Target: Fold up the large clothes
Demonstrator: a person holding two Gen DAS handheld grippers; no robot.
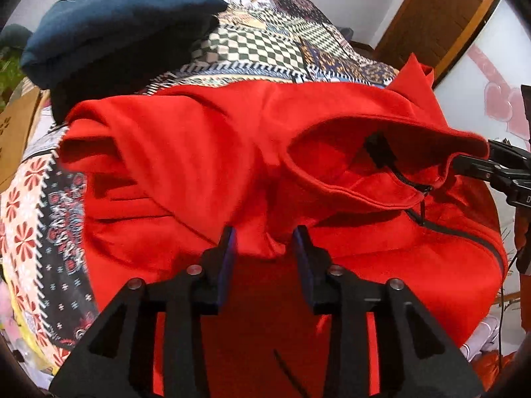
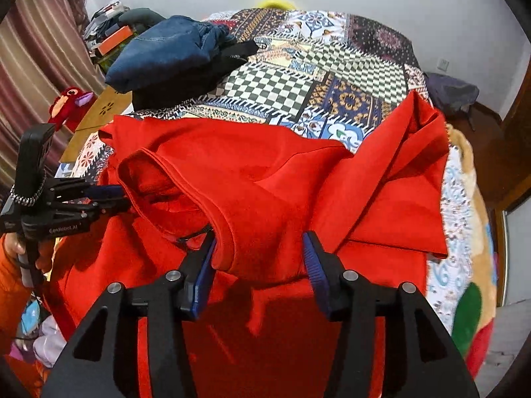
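A large red zip jacket (image 1: 205, 152) lies spread on the patterned bed; it also shows in the right wrist view (image 2: 265, 179). Its collar (image 1: 365, 179) is lifted, with a black zipper (image 1: 408, 182) inside. My left gripper (image 1: 264, 242) has its jaws apart, with a fold of red fabric bunched between the blue pads. It also shows from the side (image 2: 109, 195), against the collar's edge. My right gripper (image 2: 259, 248) has its jaws wide apart around the collar's thick fold. It also shows in the left wrist view (image 1: 464, 161), touching the collar rim.
A folded dark blue garment (image 1: 109, 23) lies on black clothing at the bed's far left, also in the right wrist view (image 2: 166, 49). The patchwork bedspread (image 2: 298, 76) covers the bed. A red plush toy (image 2: 69, 102) and a cardboard box (image 2: 99, 112) sit beside the bed. A wooden door (image 1: 441, 16) is at right.
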